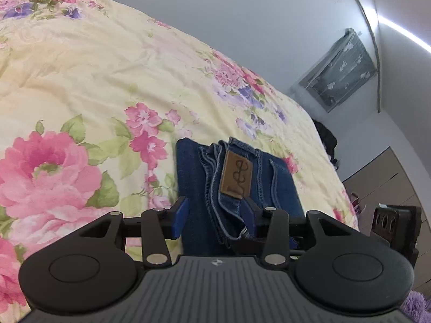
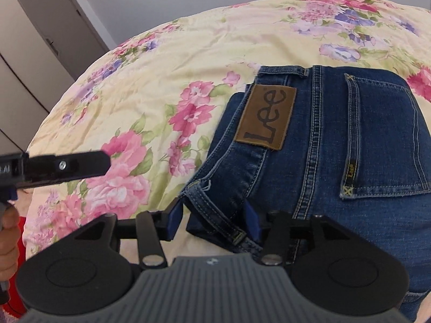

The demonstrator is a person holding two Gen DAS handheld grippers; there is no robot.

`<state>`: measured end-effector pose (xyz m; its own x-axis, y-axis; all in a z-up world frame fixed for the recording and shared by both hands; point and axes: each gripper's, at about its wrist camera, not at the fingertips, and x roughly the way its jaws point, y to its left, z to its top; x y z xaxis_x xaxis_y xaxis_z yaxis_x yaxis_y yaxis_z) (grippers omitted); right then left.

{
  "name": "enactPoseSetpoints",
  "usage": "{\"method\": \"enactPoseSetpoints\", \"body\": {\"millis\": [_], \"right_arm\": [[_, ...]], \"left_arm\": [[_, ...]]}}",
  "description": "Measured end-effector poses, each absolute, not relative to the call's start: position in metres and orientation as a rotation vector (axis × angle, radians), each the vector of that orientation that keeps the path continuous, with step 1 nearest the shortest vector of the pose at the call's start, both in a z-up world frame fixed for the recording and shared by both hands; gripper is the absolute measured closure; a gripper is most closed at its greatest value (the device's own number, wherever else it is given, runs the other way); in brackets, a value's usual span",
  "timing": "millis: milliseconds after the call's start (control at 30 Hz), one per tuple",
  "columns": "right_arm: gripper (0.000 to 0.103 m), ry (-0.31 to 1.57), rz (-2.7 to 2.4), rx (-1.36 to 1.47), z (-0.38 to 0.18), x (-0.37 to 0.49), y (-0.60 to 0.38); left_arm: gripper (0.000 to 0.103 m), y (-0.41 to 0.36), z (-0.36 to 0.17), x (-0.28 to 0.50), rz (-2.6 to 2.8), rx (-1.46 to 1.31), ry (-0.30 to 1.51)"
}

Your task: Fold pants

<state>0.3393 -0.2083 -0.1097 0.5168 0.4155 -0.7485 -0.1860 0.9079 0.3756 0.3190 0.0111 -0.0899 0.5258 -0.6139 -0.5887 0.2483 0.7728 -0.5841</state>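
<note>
The blue jeans lie folded on the floral bedspread, waistband up, with a brown Lee patch. My left gripper is open, its blue pads on either side of the folded edge, not closed on it. In the right wrist view the jeans fill the right half, with the patch and a back pocket facing up. My right gripper is open around the waistband corner. The left gripper also shows in the right wrist view at the left edge.
The yellow bedspread with pink flowers covers the bed. A covered picture leans on the wall at the back right. Wardrobe doors stand beyond the bed. The right gripper's body sits at the bed's right edge.
</note>
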Motion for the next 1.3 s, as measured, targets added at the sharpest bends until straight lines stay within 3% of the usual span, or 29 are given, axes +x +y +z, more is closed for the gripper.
{"method": "enactPoseSetpoints", "body": {"millis": [267, 400, 500, 733, 900, 1100, 1300], "right_arm": [[0.058, 0.878, 0.232, 0.171, -0.074, 0.359, -0.274], [0.077, 0.893, 0.158, 0.167, -0.09, 0.379, -0.318], [0.085, 0.91, 0.158, 0.208, -0.109, 0.387, -0.343], [0.087, 0.892, 0.228, 0.302, -0.143, 0.395, -0.358], [0.091, 0.893, 0.258, 0.327, -0.151, 0.403, -0.361], [0.103, 0.929, 0.23, 0.401, -0.157, 0.407, -0.373], [0.1, 0.917, 0.201, 0.306, -0.133, 0.398, -0.359]], "left_arm": [[0.041, -0.023, -0.125, 0.373, -0.558, -0.663, 0.925], [0.041, -0.041, -0.153, 0.4, -0.55, -0.68, 0.947], [0.041, -0.051, -0.172, 0.418, -0.576, -0.687, 0.97], [0.039, -0.057, -0.204, 0.441, -0.674, -0.714, 0.989], [0.052, -0.069, -0.203, 0.45, -0.737, -0.731, 1.01], [0.079, -0.108, -0.149, 0.429, -0.676, -0.391, 0.925], [0.084, -0.136, -0.084, 0.394, -0.693, -0.12, 0.793]]}}
